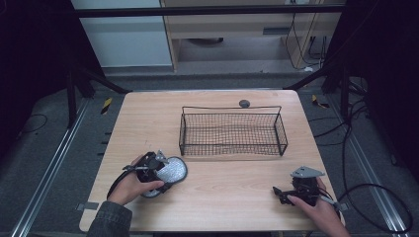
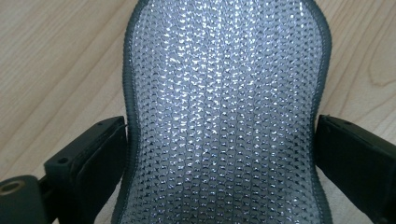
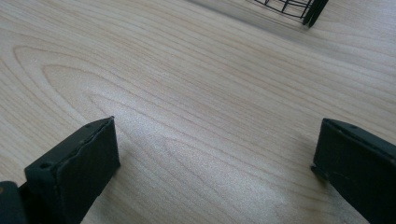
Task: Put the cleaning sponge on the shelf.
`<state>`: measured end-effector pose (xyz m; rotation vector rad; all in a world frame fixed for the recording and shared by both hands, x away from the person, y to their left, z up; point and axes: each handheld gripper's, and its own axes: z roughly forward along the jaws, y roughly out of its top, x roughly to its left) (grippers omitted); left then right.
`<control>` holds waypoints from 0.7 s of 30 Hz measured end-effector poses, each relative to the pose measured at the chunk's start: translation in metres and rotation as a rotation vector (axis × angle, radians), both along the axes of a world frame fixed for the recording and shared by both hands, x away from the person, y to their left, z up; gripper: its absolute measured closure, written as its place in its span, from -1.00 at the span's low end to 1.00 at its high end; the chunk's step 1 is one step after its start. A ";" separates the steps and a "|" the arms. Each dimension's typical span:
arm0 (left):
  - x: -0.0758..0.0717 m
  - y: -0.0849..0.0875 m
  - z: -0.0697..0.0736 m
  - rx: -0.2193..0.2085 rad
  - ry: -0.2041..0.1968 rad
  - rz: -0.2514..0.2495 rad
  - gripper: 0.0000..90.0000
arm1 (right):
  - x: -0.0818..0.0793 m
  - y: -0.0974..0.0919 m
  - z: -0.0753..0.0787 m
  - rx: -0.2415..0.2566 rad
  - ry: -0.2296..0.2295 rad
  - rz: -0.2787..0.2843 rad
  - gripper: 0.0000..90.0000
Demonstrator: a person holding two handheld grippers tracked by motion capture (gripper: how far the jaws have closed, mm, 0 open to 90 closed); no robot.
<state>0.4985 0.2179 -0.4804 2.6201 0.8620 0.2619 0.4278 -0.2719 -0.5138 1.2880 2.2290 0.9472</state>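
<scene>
Pale wooden table (image 1: 222, 182) under dim light, left gripper (image 1: 157, 170) straddling silvery mesh scrubber (image 2: 224, 116), jaws spread along its edges, close view shows glinting weave, right gripper (image 1: 289, 193) wide open, empty, wire basket (image 1: 232, 131) beyond, dark floor around

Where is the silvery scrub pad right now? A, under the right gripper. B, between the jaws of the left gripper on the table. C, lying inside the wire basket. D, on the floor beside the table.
B: in the left gripper view the silvery scrub pad lies on the wood between the two jaws of the left gripper, while the wire basket sits apart from it.
</scene>
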 end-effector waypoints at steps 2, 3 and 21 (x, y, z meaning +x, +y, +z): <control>0.001 0.001 -0.003 -0.006 0.010 0.010 -0.96 | 0.000 0.000 0.000 0.000 0.000 0.000 -0.99; 0.002 0.001 -0.003 -0.014 0.012 0.015 -0.96 | 0.000 0.000 0.000 0.000 -0.002 0.002 -0.99; -0.002 0.017 0.015 -0.055 -0.036 0.052 -0.84 | 0.000 0.000 0.000 0.000 -0.002 0.002 -0.99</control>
